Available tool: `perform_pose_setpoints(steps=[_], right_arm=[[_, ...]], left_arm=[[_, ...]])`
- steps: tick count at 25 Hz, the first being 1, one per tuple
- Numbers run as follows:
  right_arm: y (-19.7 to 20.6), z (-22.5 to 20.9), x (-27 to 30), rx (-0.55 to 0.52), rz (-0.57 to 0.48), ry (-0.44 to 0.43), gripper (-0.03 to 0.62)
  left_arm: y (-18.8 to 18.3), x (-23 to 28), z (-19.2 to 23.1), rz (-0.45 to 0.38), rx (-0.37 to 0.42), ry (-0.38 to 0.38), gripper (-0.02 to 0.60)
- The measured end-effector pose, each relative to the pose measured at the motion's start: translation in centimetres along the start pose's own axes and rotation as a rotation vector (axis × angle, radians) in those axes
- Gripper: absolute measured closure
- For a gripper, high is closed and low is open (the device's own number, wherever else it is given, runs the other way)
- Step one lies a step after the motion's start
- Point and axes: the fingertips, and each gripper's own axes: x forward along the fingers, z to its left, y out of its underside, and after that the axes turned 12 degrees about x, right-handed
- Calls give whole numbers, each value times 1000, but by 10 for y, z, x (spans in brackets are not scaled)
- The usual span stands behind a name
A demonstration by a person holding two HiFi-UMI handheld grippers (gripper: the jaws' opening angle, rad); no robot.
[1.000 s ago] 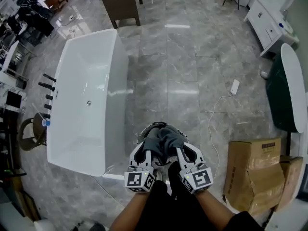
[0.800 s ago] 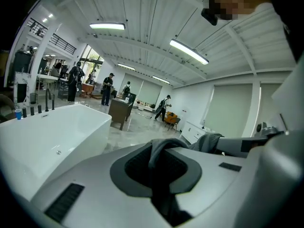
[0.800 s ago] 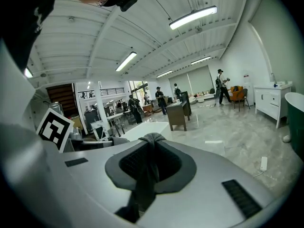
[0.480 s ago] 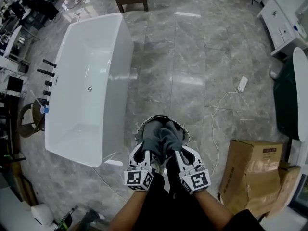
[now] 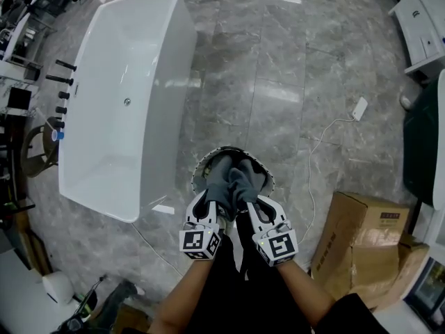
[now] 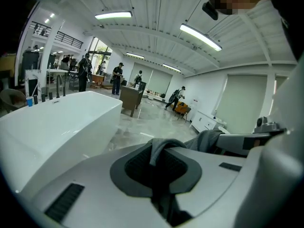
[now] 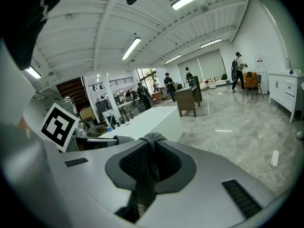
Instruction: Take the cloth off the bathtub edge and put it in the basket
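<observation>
A grey cloth hangs bunched between my two grippers, held side by side just above a round patterned basket on the floor. My left gripper is shut on the cloth's left part, and a fold of the cloth is pinched in its jaws. My right gripper is shut on the right part, with cloth running down between its pads. The white bathtub stands to the left, its edge bare.
Black tap fittings line the tub's far left rim. Cardboard boxes sit at the right, with a white cable and adapter on the grey marble floor. A dark green tub is at the far right. People stand in the distance.
The head view has shifted so the tub and floor slide upward in the frame. Both grippers keep holding the cloth over the basket, nearly unchanged.
</observation>
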Motion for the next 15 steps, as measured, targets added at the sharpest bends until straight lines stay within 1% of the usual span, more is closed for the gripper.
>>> perform_pose_setpoints(steps=[3,5,10,15], right_arm=[[15,-15,8,-9,15,-1,551],[23,-22,12,-7,18,12,551],[45,-29,26,-13,39,34,551],[71,-42,42,14,47,70,551]], left_arm=[[16,10,-3,9,-12,-14,540],[26,13,-2,16,-6,-19,541],[51,16,14,39,-13,-21,541],[75,28,14,62,19,22,540]])
